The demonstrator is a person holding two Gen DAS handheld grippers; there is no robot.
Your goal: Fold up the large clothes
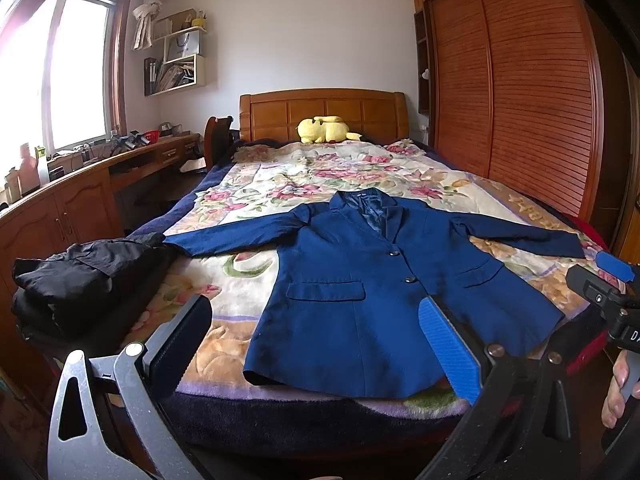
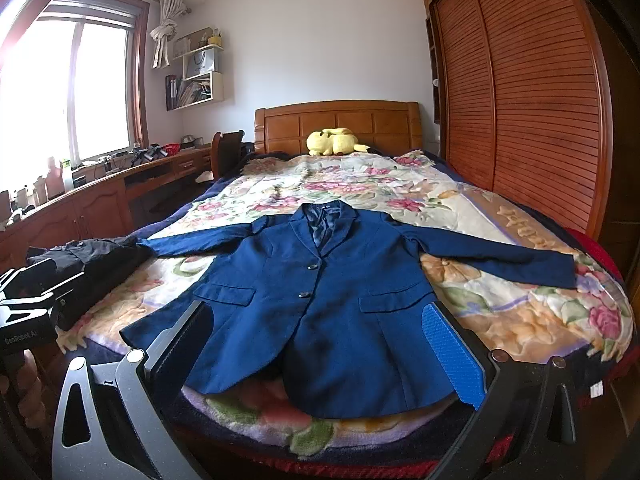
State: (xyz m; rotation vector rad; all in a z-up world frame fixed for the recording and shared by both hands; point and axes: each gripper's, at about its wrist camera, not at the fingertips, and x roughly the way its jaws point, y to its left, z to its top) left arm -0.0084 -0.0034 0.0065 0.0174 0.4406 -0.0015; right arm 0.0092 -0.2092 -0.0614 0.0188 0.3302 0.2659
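A dark blue blazer (image 1: 360, 280) lies flat and face up on the floral bed blanket (image 1: 248, 184), buttoned, both sleeves spread out sideways. It also shows in the right wrist view (image 2: 320, 304). My left gripper (image 1: 316, 344) is open and empty, held above the foot of the bed before the blazer's hem. My right gripper (image 2: 316, 352) is open and empty, also near the hem. The right gripper shows at the right edge of the left wrist view (image 1: 612, 276).
A pile of black clothes (image 1: 80, 276) lies at the bed's left front corner. A yellow plush toy (image 1: 326, 129) sits by the wooden headboard (image 1: 280, 112). A wooden desk (image 1: 80, 184) runs along the left. A slatted wardrobe (image 1: 520, 92) stands on the right.
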